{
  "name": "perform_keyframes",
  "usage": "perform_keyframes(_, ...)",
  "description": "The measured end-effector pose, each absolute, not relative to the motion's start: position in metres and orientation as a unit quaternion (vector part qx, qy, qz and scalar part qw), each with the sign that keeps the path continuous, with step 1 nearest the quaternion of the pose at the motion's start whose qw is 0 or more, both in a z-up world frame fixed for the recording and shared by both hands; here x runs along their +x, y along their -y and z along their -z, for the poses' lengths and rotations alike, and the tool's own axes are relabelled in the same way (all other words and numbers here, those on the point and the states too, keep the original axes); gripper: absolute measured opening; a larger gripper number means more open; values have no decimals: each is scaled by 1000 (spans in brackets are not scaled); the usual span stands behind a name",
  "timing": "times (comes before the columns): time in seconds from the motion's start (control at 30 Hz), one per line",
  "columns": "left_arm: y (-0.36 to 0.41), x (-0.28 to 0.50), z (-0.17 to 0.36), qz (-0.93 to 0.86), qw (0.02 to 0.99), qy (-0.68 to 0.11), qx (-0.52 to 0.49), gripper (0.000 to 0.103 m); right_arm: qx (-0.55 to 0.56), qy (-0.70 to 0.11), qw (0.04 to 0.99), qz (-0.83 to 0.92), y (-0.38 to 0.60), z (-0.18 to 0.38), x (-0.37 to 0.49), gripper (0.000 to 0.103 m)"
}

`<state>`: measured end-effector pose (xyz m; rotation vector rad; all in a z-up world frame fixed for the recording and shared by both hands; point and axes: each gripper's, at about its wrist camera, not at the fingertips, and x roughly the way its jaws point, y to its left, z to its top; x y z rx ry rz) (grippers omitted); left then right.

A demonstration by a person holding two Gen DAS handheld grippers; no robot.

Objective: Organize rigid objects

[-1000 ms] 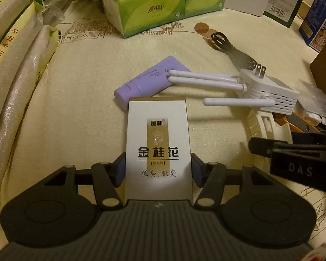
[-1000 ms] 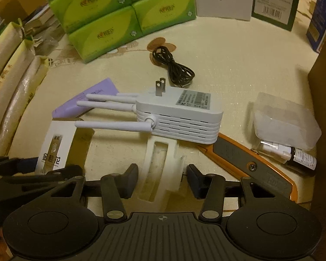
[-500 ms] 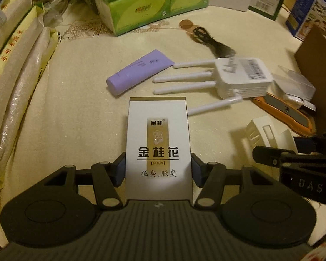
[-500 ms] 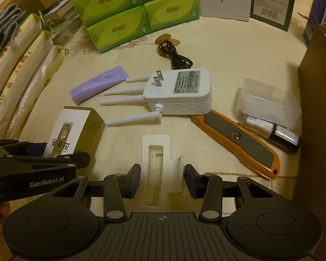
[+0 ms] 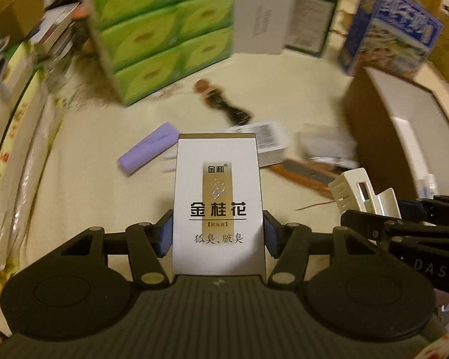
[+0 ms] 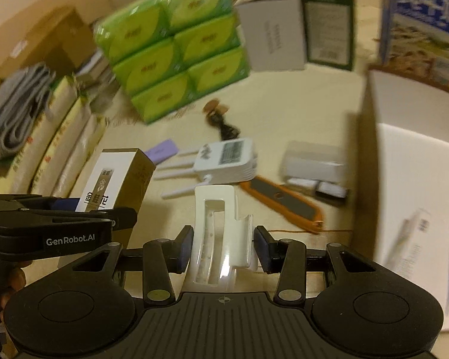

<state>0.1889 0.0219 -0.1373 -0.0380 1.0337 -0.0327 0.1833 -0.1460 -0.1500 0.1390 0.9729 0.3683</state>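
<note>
You are working in dim, warm yellow light. Beyond your fingers everything smears with motion blur: the green tissue packs (image 5: 164, 39) and the white router (image 6: 224, 161) lose their edges, while the white-and-gold box (image 5: 218, 206) between your fingers stays sharp. Fisheye bending curves the rims, and a glare streak sits on the white plastic holder (image 6: 221, 239).

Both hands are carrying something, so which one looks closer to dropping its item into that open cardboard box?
Right, probably. The right gripper, holding the white plastic holder, is beside the cardboard box; the left gripper is farther away.
</note>
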Motion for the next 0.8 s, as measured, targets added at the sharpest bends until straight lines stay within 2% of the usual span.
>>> perform_keyframes(0.47, 126, 180, 93, 172, 876, -449, 34, 55, 128, -418, 899, -31, 291, 105, 140, 41)
perform_keyframes(0.8, 201, 211, 105, 211, 863, -457, 39, 55, 147, -411, 899, 27, 353, 117, 155, 41)
